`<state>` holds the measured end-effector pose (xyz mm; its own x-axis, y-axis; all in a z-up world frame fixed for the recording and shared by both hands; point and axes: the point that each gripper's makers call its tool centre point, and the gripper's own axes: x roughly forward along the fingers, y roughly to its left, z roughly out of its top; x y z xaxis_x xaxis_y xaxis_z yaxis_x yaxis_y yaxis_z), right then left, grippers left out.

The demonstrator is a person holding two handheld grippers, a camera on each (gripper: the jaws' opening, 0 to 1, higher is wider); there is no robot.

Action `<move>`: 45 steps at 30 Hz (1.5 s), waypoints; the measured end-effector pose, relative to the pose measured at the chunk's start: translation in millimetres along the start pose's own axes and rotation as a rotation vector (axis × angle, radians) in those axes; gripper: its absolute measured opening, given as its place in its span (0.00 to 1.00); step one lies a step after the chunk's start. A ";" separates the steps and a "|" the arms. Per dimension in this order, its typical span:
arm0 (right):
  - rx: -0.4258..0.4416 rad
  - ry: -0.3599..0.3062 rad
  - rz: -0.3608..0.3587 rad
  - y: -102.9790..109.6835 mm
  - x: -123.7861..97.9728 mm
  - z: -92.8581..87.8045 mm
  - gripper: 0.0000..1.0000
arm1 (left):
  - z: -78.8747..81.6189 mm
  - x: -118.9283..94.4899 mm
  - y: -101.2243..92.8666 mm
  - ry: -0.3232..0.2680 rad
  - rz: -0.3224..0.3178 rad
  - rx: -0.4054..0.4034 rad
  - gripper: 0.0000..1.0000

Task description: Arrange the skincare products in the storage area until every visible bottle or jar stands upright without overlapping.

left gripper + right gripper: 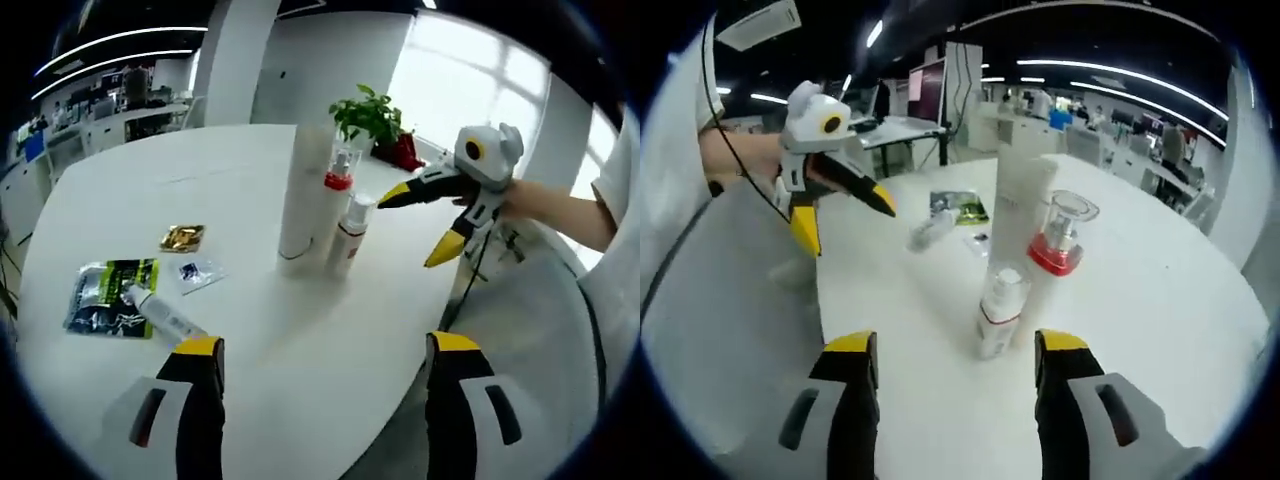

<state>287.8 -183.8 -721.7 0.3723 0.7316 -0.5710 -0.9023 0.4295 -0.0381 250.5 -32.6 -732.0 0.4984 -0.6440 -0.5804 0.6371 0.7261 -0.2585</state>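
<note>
While my left hand-held gripper point(325, 355) hangs low over the white worktop point(290, 330), its jaws stand wide apart with nothing between them. My right hand-held gripper point(955, 350) is likewise spread wide and empty, aimed at the cluster of bottles. Just ahead of it stands a small white spray bottle point(998, 312), upright, touching or nearly touching a pump bottle with a red collar point(1058, 255); a tall white tube point(1018, 205) rises just behind them. In the left gripper view, a white tube point(160, 312) lies on its side across a green sachet point(112, 295), well apart from the standing group. Near it lie a gold packet point(182, 237) and a small clear sachet point(197, 272). A potted plant point(372, 120) sits beyond the bottles.
</note>
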 end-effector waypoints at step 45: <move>0.316 -0.140 -0.103 43.3 -26.7 4.1 0.99 | -44.3 -63.7 22.5 0.026 0.248 -0.081 0.93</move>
<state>239.6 -182.6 -704.8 0.5039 0.7321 -0.4584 -0.7549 0.6312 0.1782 207.0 35.4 -735.1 0.6175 -0.4387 -0.6528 0.4477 0.8785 -0.1668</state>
